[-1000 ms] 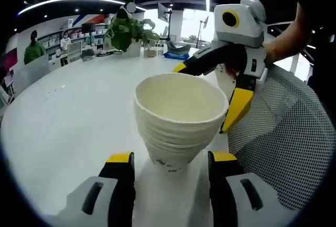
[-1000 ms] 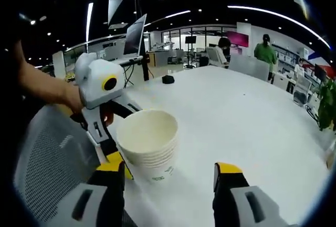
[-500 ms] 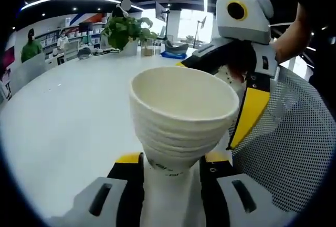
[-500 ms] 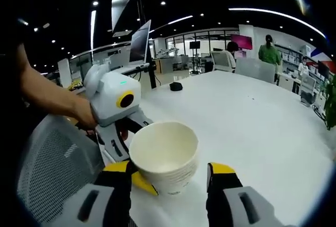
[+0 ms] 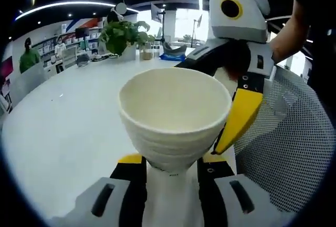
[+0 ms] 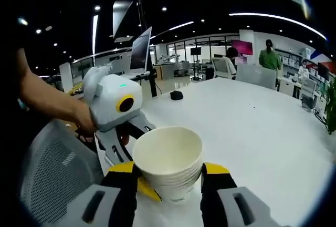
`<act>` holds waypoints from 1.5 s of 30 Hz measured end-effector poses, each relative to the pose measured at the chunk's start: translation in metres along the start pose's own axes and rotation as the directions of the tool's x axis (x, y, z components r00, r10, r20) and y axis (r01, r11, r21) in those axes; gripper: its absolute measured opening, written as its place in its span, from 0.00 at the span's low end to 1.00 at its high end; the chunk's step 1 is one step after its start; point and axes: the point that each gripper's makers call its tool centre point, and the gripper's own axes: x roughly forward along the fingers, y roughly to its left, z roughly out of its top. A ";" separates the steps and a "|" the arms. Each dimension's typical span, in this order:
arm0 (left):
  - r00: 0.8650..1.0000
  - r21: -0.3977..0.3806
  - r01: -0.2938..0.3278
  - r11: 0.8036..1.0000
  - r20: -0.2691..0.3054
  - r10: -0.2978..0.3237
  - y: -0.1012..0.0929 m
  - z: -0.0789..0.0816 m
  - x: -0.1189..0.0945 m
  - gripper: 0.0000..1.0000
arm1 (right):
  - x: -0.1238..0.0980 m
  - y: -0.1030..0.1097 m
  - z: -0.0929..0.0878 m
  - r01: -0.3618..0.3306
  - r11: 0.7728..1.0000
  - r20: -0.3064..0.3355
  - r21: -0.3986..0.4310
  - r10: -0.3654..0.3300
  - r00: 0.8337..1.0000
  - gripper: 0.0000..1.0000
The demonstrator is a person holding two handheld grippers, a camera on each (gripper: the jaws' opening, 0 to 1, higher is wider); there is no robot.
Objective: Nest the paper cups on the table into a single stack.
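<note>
A stack of nested white paper cups (image 5: 176,111) stands up from the white table (image 5: 63,116). My left gripper (image 5: 170,164) is shut on the stack's base. From the right, the other gripper's yellow finger (image 5: 239,114) lies along the stack's side, and its second finger is behind the rim. In the right gripper view the same stack (image 6: 168,156) fills the gap of my right gripper (image 6: 169,173), whose jaws press on both sides. The left gripper's yellow fingertip (image 6: 148,191) shows low at the stack's left, with a hand behind it.
A grey mesh chair back (image 5: 283,143) stands close beside the table edge, also seen as the mesh chair (image 6: 52,174). A potted plant (image 5: 123,32) and small items sit at the table's far side. A small black object (image 6: 177,95) lies farther off. People stand in the background.
My left gripper went from open around the stack's base to shut on it. My right gripper's jaws narrowed from wide open until they met the stack's sides. Both cameras came closer.
</note>
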 end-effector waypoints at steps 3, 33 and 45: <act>1.000 0.009 -0.004 1.000 -0.003 0.004 0.007 0.003 -0.002 0.36 | 0.003 -0.004 0.004 -0.001 1.000 0.006 0.002 0.001 1.000 0.47; 0.998 -0.031 -0.067 0.997 -0.004 0.067 0.100 -0.006 0.001 0.35 | 0.063 -0.054 0.034 -0.042 0.999 -0.033 0.003 0.042 0.999 0.46; 0.996 -0.051 -0.081 0.995 -0.038 0.079 0.108 -0.017 0.011 0.35 | 0.074 -0.059 0.026 -0.039 0.999 -0.087 0.000 0.038 0.995 0.46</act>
